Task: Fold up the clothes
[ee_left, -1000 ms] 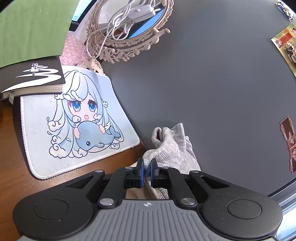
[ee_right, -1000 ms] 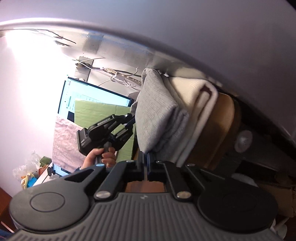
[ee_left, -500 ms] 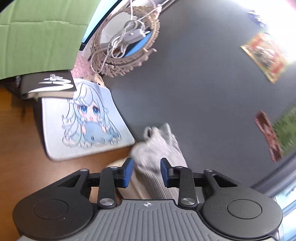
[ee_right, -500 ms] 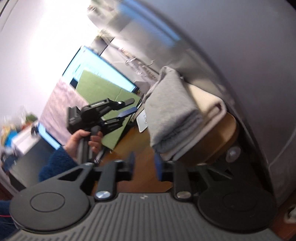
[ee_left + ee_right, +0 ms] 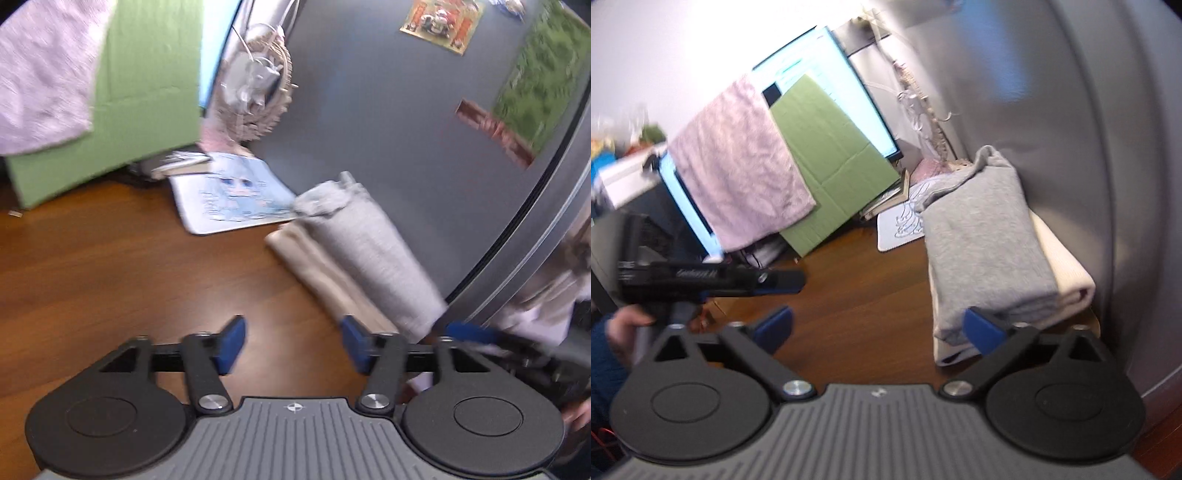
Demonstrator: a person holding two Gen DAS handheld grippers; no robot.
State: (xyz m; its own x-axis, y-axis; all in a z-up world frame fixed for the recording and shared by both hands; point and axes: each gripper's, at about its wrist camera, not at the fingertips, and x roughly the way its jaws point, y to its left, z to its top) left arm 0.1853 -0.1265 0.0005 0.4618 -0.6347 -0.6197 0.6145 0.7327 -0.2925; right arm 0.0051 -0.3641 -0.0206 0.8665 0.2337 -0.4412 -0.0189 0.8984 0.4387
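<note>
Towel (image 5: 738, 162), pink, draped over a monitor (image 5: 827, 99) at far left, with green cardboard (image 5: 827, 155) leaning beside it; neither is part of the stack.
Left gripper (image 5: 775, 280), held in a hand (image 5: 620, 328) at the left of the right wrist view; its jaws have just been opening and now stand spread, nothing between them, bare wooden desk (image 5: 110, 266) under the blue pads (image 5: 231, 345).
Mouse mat (image 5: 229, 195), printed with a cartoon figure, flat on the desk just behind the stack.
Grey garment (image 5: 986, 236), folded, lying on top of a cream garment (image 5: 1067, 266); both sit on the desk close against the grey wall (image 5: 388, 129) at right, the cream edge showing past the grey on two sides.
Right gripper (image 5: 879, 325), jaws just opened to their widest and empty; the right pad sits before the near corner of the grey fold, whether touching it I cannot tell.
Step in hand, as I judge it: letting go and backing off from a finished fold; best done by drawing both tools straight clear, jaws kept wide, so no pad snags the near corner; the loose bunch at the grey garment's far end could be smoothed afterwards.
</note>
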